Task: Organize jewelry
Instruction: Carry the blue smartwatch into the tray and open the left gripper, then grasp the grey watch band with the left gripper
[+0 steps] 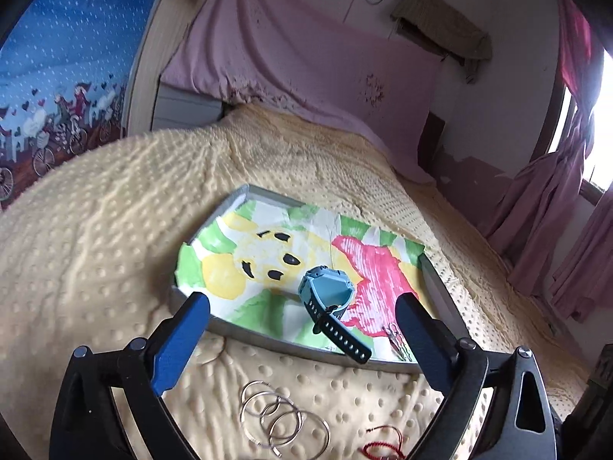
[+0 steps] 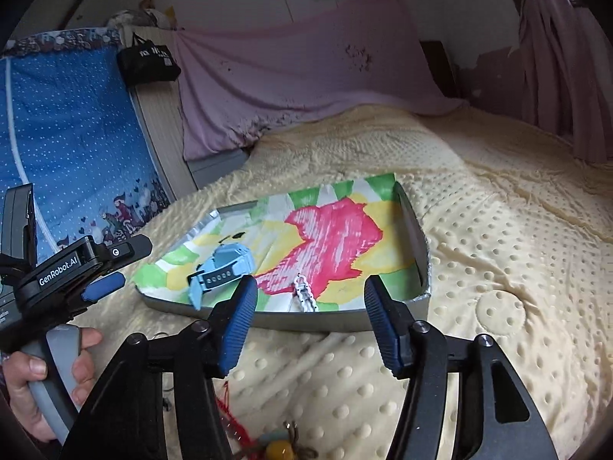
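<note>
A grey tray [image 1: 268, 339] lined with a colourful drawing lies on the yellow bed cover; it also shows in the right wrist view [image 2: 419, 237]. A light blue watch [image 1: 327, 299] lies in it, its strap over the near rim, also seen in the right wrist view [image 2: 222, 270]. A white beaded bracelet [image 2: 304, 295] lies in the tray near the front rim. My left gripper [image 1: 302, 308] is open and empty, just before the tray. My right gripper [image 2: 310, 291] is open and empty at the tray's near rim. Silver bangles [image 1: 281, 419] and a red string bracelet [image 1: 383, 442] lie on the cover.
A small clip-like trinket [image 1: 396, 339] lies in the tray's near right corner. A red cord [image 2: 230, 418] and a yellow bead charm [image 2: 277, 446] lie below my right gripper. A pink sheet [image 2: 306, 76] hangs behind the bed, a blue quilt [image 2: 72, 122] at left.
</note>
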The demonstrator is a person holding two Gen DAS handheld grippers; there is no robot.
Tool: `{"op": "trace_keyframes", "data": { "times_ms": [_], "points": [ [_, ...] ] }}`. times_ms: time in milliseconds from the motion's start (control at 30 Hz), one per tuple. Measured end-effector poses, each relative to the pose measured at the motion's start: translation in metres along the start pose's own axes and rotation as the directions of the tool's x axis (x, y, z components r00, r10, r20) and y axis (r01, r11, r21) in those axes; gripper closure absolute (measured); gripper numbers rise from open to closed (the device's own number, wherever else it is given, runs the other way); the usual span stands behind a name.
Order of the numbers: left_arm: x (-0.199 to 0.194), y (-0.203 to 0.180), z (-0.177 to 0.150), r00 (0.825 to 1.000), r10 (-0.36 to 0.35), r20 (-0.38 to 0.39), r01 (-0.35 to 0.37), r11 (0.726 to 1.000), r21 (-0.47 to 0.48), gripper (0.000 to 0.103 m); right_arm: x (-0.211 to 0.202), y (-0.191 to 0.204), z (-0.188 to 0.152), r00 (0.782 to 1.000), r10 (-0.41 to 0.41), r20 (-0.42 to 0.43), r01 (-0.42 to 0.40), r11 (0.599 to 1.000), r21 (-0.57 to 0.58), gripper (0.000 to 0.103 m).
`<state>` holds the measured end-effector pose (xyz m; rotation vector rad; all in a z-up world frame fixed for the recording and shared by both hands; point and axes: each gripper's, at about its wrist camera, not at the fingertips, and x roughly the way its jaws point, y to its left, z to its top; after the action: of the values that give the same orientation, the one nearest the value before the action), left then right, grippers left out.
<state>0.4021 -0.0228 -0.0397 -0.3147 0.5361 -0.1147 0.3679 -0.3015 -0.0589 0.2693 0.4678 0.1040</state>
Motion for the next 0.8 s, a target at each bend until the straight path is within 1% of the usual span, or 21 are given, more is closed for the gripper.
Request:
{"op": "trace_keyframes", "data": {
  "times_ms": [33, 100, 200, 233, 267, 300, 433, 500, 633, 800],
  "points": [
    [-0.009, 0.0, -0.002, 1.0, 0.005, 0.027, -0.005, 1.0, 0.007, 0.001, -0.007, 0.002, -0.002, 1.0, 0.002, 0.014, -0.002, 1.0, -0.004, 0.042],
    [-0.027, 0.001, -0.006, 0.996, 0.019, 0.081, -0.021, 0.999, 0.024, 0.0, -0.02, 0.004, -0.005, 0.999, -0.002, 0.037, 0.003, 1.0, -0.011, 0.032],
    [-0.05, 0.002, -0.015, 0.99, 0.033, 0.137, -0.041, 0.997, 0.062, 0.0, -0.04, 0.007, -0.011, 0.998, -0.003, 0.065, 0.004, 1.0, -0.018, 0.029],
    [-0.059, 0.003, -0.02, 0.987, 0.038, 0.155, -0.051, 0.996, 0.079, 0.0, -0.047, 0.007, -0.013, 0.997, -0.006, 0.072, 0.008, 1.0, -0.02, 0.027],
    [-0.065, 0.004, -0.023, 0.986, 0.038, 0.164, -0.054, 0.995, 0.089, 0.0, -0.053, 0.007, -0.014, 0.997, -0.01, 0.079, 0.012, 1.0, -0.021, 0.022],
    [-0.073, 0.004, -0.028, 0.984, 0.044, 0.173, -0.063, 0.993, 0.104, 0.0, -0.06, 0.008, -0.017, 0.996, -0.012, 0.083, 0.014, 1.0, -0.023, 0.021],
    [-0.091, 0.006, -0.044, 0.985, 0.065, 0.159, -0.089, 0.985, 0.149, 0.0, -0.079, 0.011, -0.028, 0.997, -0.021, 0.077, 0.024, 0.999, -0.035, 0.021],
    [-0.099, 0.01, -0.051, 0.987, 0.066, 0.15, -0.09, 0.983, 0.16, 0.0, -0.087, 0.012, -0.034, 0.998, -0.026, 0.062, 0.029, 0.999, -0.041, 0.021],
    [-0.117, 0.017, -0.066, 0.99, 0.061, 0.124, -0.08, 0.984, 0.157, 0.0, -0.1, 0.013, -0.045, 0.999, -0.024, 0.029, 0.026, 0.997, -0.068, 0.021],
    [-0.137, 0.023, -0.086, 0.992, 0.066, 0.109, -0.083, 0.984, 0.16, 0.0, -0.119, 0.017, -0.055, 1.0, -0.027, 0.006, 0.027, 0.995, -0.097, 0.021]
  ]
}}
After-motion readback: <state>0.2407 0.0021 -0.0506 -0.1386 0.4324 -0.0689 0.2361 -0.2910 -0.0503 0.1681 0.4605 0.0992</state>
